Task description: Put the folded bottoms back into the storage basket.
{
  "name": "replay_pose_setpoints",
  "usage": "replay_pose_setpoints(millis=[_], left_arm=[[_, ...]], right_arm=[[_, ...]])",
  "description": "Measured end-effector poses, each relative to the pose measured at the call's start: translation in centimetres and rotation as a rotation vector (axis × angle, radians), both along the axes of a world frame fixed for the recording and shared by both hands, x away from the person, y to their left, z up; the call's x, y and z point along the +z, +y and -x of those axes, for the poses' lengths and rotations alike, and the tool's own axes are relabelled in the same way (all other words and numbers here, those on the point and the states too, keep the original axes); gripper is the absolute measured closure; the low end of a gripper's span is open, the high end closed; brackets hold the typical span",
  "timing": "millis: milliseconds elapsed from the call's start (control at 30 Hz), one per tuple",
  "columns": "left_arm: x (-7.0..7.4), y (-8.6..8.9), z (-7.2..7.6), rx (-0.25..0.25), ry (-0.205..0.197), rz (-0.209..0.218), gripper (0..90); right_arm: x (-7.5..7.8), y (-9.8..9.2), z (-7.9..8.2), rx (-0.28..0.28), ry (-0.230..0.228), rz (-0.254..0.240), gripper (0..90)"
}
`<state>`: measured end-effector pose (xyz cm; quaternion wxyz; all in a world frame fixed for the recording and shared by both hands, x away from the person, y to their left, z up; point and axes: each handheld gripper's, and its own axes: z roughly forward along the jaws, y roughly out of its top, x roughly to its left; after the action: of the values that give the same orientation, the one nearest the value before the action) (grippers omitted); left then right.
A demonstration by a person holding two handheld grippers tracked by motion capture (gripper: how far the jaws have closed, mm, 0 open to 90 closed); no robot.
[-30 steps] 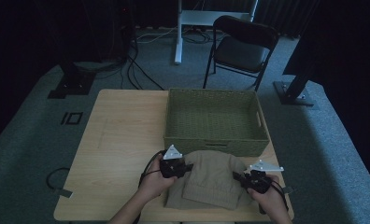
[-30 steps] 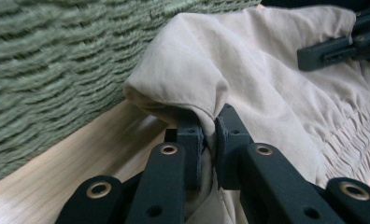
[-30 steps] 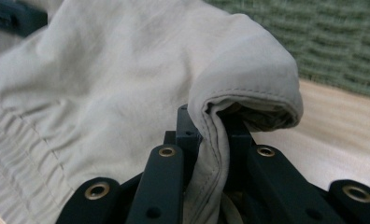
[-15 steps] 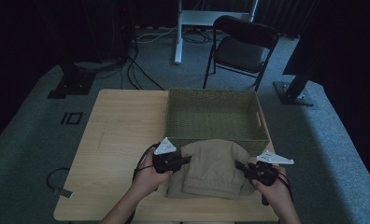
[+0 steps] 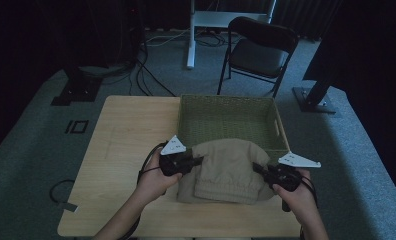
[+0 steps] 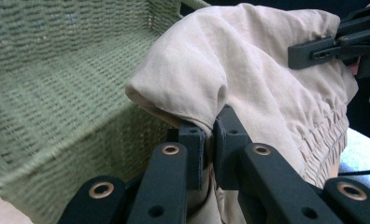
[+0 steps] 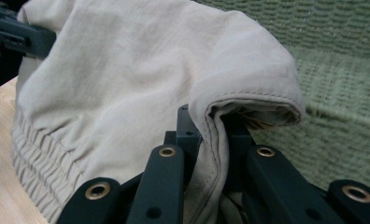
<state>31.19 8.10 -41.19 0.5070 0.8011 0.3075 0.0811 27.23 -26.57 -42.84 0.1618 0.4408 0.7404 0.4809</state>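
A folded beige garment (image 5: 228, 167) with an elastic waistband hangs lifted over the table's front, its far edge at the basket's near rim. My left gripper (image 5: 198, 161) is shut on the garment's left side, cloth (image 6: 206, 70) pinched between its jaws. On the right side my right gripper (image 5: 258, 169) is shut on a hemmed fold (image 7: 248, 100). The green woven basket (image 5: 226, 117) stands just beyond, and its wall (image 6: 57, 84) lies close behind the cloth.
The wooden table (image 5: 121, 135) has bare room left of the basket. A black chair (image 5: 258, 50) and a white desk leg (image 5: 191, 37) stand on the carpet beyond. Cables (image 5: 61, 192) trail off the table's left front.
Both grippers have risen with the garment between them. The cloth has come up off the table and now bulges higher toward the basket's near rim.
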Motion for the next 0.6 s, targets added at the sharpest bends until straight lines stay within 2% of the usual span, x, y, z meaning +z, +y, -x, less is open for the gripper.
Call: replay_pose_setpoints(millis=[100, 167, 267, 400, 433, 467, 533, 600], left_arm=[[0.8, 0.1, -0.1, 0.001, -0.014, 0.004, 85.0], [1.2, 0.2, -0.3, 0.004, -0.007, 0.017, 85.0], [1.8, 0.4, -0.7, 0.006, -0.021, 0.029, 85.0], [2.3, 0.5, -1.1, 0.009, -0.037, 0.028, 85.1], [2.8, 0.5, -1.4, 0.013, -0.048, 0.017, 85.1], [2.8, 0.5, -1.4, 0.013, -0.048, 0.017, 85.1], [3.8, 0.5, -2.0, 0.019, -0.065, 0.017, 85.1], [4.1, 0.6, -2.1, 0.017, -0.062, 0.018, 85.1]], right_arm=[[0.7, 0.1, -0.2, 0.003, -0.012, 0.006, 81.4], [1.2, 0.1, -0.4, 0.006, -0.023, 0.011, 81.4], [1.9, 0.1, -0.7, 0.002, -0.036, 0.000, 81.4], [2.9, 0.2, -1.2, 0.001, -0.061, 0.002, 81.4], [3.2, 0.3, -1.4, 0.005, -0.062, -0.004, 81.4], [3.2, 0.3, -1.4, 0.005, -0.062, -0.004, 81.4], [3.9, 0.3, -1.9, 0.001, -0.074, -0.011, 81.5], [4.2, 0.3, -2.0, 0.000, -0.079, -0.022, 81.5]])
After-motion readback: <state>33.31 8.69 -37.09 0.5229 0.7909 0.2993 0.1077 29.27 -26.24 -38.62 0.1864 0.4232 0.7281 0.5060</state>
